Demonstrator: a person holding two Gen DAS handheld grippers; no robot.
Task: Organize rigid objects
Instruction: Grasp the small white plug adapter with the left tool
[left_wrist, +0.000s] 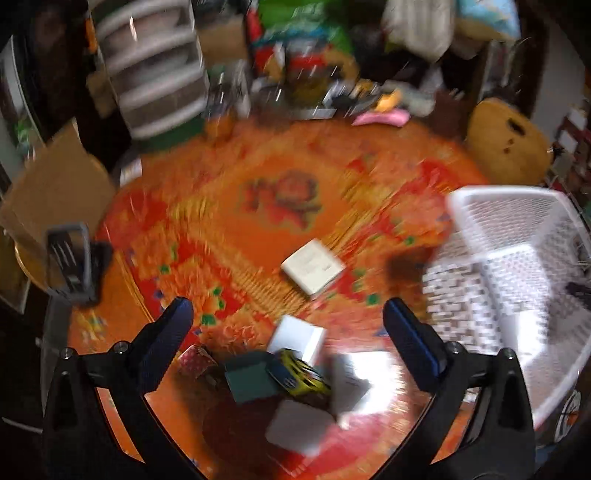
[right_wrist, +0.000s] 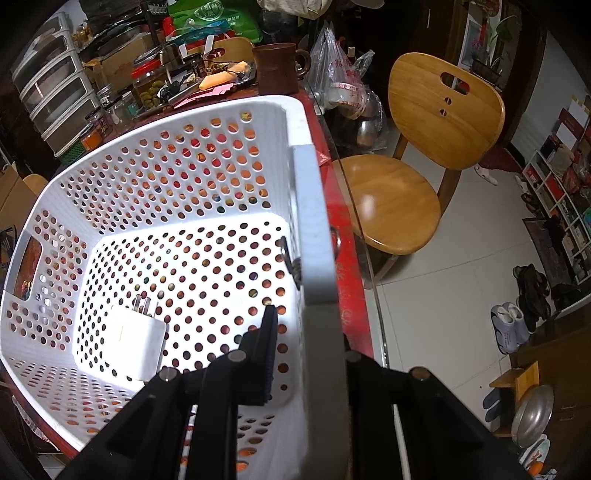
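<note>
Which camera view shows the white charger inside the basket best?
The right wrist view. There the white charger lies sharp on the floor of the white basket, its metal prongs visible. In the left wrist view the basket is motion-blurred at the right edge, and the charger cannot be made out.

The left wrist camera looks steeply down along its two fingers at the orange table (left_wrist: 295, 206), from well above it, the picture smeared. The right wrist camera sits close against the white basket (right_wrist: 310, 229), peering down inside it and past the wooden chair (right_wrist: 436, 122). Both views share that basket (left_wrist: 517, 236) and the chair (left_wrist: 506, 144).
</note>
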